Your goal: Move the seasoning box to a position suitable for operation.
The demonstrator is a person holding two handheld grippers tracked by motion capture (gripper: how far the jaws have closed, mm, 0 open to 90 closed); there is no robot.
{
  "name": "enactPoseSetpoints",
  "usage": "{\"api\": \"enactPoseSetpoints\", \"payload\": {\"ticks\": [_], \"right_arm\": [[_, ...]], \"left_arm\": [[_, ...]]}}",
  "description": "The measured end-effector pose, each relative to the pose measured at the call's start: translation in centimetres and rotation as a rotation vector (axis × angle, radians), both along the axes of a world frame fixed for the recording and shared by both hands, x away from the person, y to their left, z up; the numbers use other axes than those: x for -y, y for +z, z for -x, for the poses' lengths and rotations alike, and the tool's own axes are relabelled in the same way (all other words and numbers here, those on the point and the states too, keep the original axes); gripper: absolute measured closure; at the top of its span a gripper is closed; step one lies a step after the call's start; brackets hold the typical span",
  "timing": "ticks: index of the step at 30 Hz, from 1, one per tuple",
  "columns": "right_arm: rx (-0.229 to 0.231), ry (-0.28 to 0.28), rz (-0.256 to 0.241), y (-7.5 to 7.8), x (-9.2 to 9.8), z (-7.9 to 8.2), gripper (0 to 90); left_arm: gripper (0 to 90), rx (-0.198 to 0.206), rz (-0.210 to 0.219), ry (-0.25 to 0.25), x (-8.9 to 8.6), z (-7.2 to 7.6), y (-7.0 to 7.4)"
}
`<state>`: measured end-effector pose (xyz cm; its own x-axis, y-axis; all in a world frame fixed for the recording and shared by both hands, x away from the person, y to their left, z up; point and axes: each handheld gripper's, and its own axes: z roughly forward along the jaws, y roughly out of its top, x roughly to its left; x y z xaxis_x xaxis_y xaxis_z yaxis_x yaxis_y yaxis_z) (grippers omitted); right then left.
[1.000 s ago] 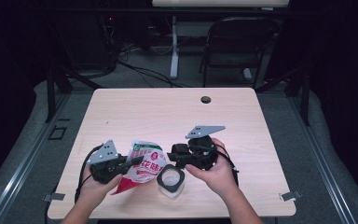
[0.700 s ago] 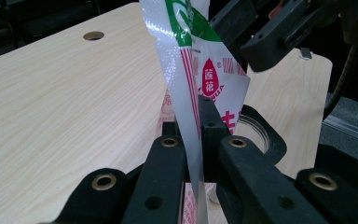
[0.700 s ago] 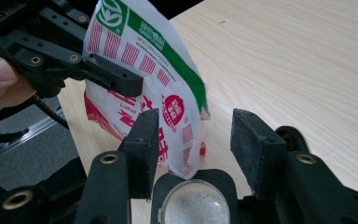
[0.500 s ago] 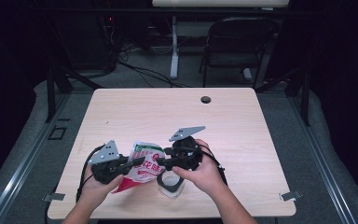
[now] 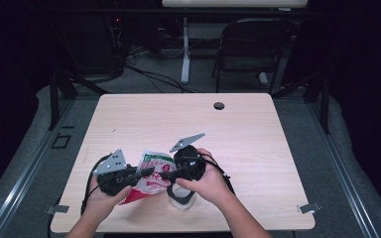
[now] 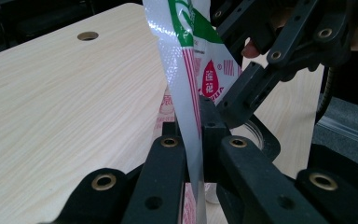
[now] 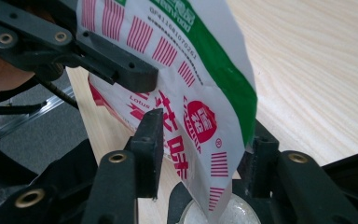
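1. White plastic packet printed in red and green [image 5: 151, 174] is held up over the pale wooden worktop [image 5: 258, 144], above a black-rimmed round container [image 5: 182, 197];
2. left tool [image 6: 193, 140] is clamped on its edge;
3. right tool [image 7: 200, 140] straddles it, jaws apart.

Left gripper [image 5: 148, 173] and right gripper [image 5: 164, 174]: black, 2 jaws each, brass-ringed screw holes, grey 3-cornered top plates, black trailing cables; bare forearms.
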<state>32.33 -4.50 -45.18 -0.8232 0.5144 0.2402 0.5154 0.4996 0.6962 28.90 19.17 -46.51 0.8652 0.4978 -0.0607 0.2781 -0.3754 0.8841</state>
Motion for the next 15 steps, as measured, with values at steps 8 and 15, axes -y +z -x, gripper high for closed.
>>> {"api": "enactPoseSetpoints", "payload": {"ticks": [8, 15], "right_arm": [[-0.028, 0.029, 0.040, -0.57, -0.79, -0.07, 67.9], [-0.062, 0.049, 0.057, -0.65, -0.92, -0.20, 80.0]], "left_arm": [[90.0, -0.003, 0.000, 0.003, 0.09, 0.06, -0.06], [89.9, -0.008, -0.005, 0.007, 0.06, 0.11, -0.15]]}}
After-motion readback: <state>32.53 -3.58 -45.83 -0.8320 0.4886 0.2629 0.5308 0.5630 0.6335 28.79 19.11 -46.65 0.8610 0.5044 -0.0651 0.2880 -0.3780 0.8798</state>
